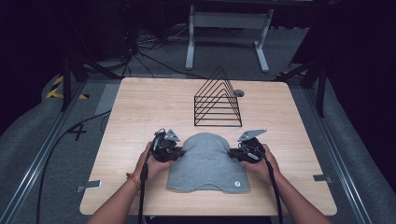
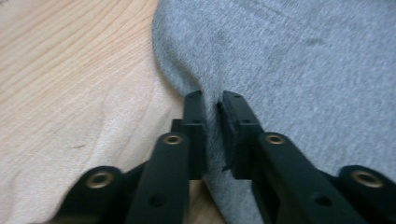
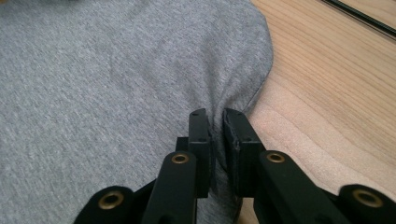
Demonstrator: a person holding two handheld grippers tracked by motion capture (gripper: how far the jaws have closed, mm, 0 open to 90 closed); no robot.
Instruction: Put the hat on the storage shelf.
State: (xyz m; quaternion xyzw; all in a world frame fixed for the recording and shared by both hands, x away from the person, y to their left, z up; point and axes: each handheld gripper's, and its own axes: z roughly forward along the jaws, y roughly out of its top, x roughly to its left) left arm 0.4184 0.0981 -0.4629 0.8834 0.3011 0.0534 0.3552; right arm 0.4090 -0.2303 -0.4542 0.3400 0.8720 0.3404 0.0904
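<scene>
A grey knit beanie [image 1: 208, 161] lies flat on the wooden table [image 1: 140, 107], its rounded crown pointing away from me and a small round tag near its front right corner. My left gripper [image 1: 180, 152] pinches the beanie's left edge; up close its jaws [image 2: 212, 100] are shut on a fold of the grey fabric [image 2: 299, 70]. At the opposite side, my right gripper [image 1: 231, 153] holds the right edge, and its jaws [image 3: 215, 116] clamp the grey cloth [image 3: 116, 70] next to the bare wood.
A black wire file rack [image 1: 217, 100] with triangular dividers stands behind the beanie near the table's far middle. Beside it is a small round grommet [image 1: 239, 93]. Cables and a metal frame lie on the floor beyond the table.
</scene>
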